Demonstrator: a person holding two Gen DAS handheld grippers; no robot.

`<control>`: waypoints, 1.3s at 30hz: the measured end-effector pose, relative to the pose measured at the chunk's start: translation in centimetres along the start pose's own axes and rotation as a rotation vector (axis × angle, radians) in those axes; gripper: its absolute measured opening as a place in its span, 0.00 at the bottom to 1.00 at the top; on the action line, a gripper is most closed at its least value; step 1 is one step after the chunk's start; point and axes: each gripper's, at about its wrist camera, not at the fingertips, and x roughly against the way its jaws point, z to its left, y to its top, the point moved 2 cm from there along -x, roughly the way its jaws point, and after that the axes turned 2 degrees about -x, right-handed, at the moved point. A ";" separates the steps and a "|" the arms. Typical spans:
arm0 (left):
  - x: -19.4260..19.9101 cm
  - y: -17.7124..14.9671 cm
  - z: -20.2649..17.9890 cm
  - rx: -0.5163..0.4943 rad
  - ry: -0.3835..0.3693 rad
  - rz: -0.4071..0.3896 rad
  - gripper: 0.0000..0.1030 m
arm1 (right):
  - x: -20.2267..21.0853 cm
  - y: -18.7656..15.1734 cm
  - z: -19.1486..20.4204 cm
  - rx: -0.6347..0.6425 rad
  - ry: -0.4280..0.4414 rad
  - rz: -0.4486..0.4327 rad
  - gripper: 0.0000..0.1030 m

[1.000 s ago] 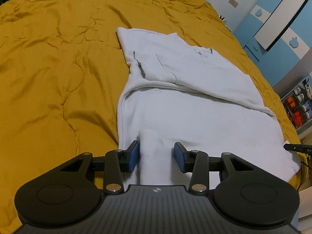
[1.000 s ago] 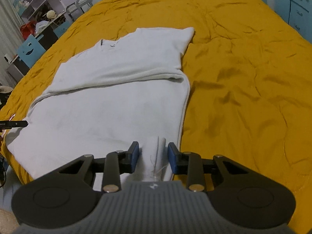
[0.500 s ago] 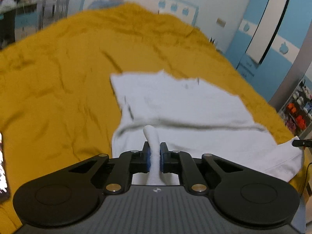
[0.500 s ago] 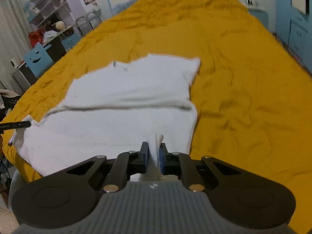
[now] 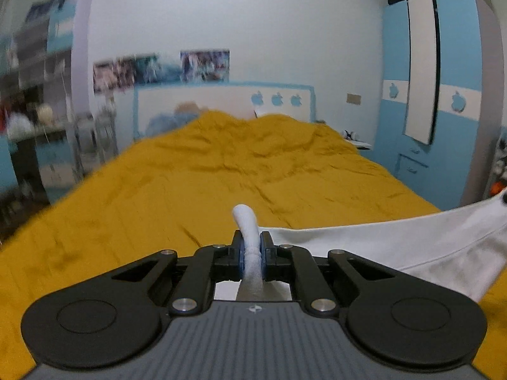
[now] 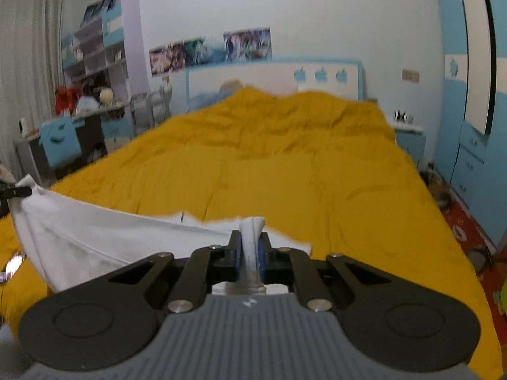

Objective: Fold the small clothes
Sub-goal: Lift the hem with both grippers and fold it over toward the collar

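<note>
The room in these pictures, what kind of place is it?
Most likely a bedroom in a home: a wide bed under a mustard yellow cover, a blue and white wardrobe, and posters above the headboard.

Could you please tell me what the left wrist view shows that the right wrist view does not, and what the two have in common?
Only the left wrist view shows the left claw shut on a bunched edge of the white garment, which stretches away to the right.

Only the right wrist view shows the right claw pinching the garment's other edge, the red floor, the curtain and the blue chair.

Both show the mustard bedspread, the headboard with apple shapes, the posters and the blue wardrobe.
</note>
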 end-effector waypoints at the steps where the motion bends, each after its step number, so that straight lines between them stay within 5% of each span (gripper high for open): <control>1: -0.5 0.4 -0.2 -0.007 0.004 -0.012 0.10 | -0.4 0.8 0.0 -0.001 -0.001 -0.019 0.04; 10: -7.4 2.7 1.1 0.011 0.034 -0.029 0.10 | -7.9 6.3 -0.8 0.039 -0.071 -0.082 0.04; 18: -14.9 0.8 2.3 -0.008 0.052 0.030 0.10 | -18.7 7.4 -2.8 0.032 -0.099 -0.042 0.04; 31: -26.2 -9.0 4.3 0.016 0.031 0.316 0.10 | -36.3 0.4 -6.2 0.020 -0.122 0.202 0.04; 39: -26.6 -9.3 4.2 -0.017 0.056 0.272 0.10 | -40.5 -2.8 -7.0 0.012 -0.163 0.238 0.04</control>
